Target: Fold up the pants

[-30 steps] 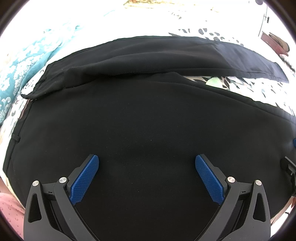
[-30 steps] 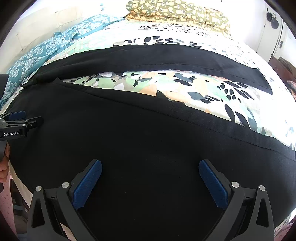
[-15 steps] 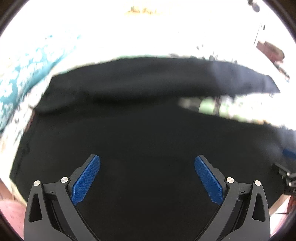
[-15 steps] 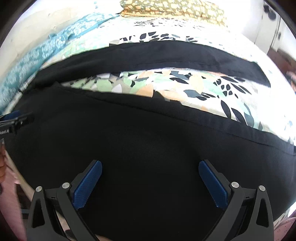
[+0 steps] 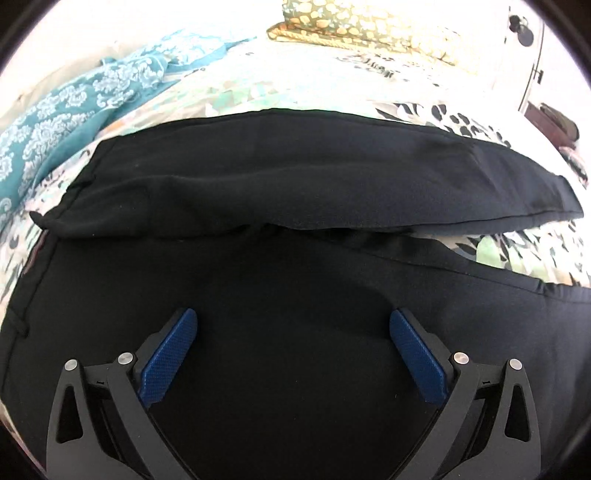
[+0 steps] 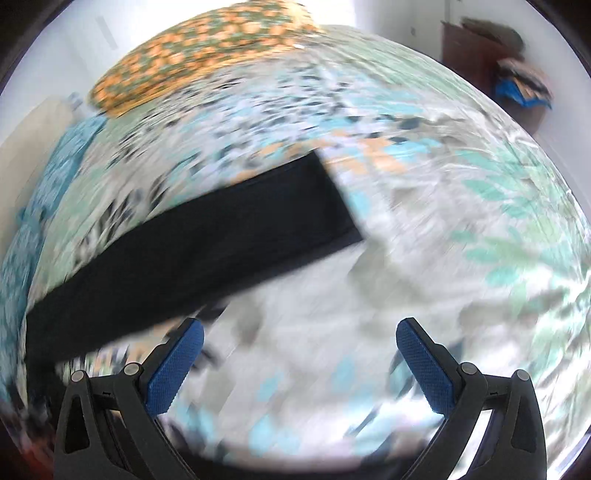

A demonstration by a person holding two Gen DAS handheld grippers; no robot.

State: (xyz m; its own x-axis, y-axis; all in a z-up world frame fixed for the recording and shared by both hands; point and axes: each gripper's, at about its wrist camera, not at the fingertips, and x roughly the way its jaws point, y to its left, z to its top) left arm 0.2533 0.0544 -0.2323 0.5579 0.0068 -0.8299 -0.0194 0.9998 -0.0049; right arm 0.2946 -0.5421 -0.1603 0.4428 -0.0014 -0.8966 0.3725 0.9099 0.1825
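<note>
The left gripper (image 5: 293, 354) hangs over the black pants (image 5: 295, 295), blue pads spread wide, gripping nothing. The right gripper (image 6: 299, 363), equally spread and empty, points just beyond the pants' far leg end.

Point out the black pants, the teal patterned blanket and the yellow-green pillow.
black pants (image 5: 295, 295): left wrist view, seat area.
teal patterned blanket (image 5: 55, 129): left wrist view, its middle.
yellow-green pillow (image 5: 369, 26): left wrist view, top face.

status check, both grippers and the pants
Left gripper open, empty, over black pants. Right gripper open, empty, over floral bedspread. Pants spread, unfolded. Nothing in the way.
</note>
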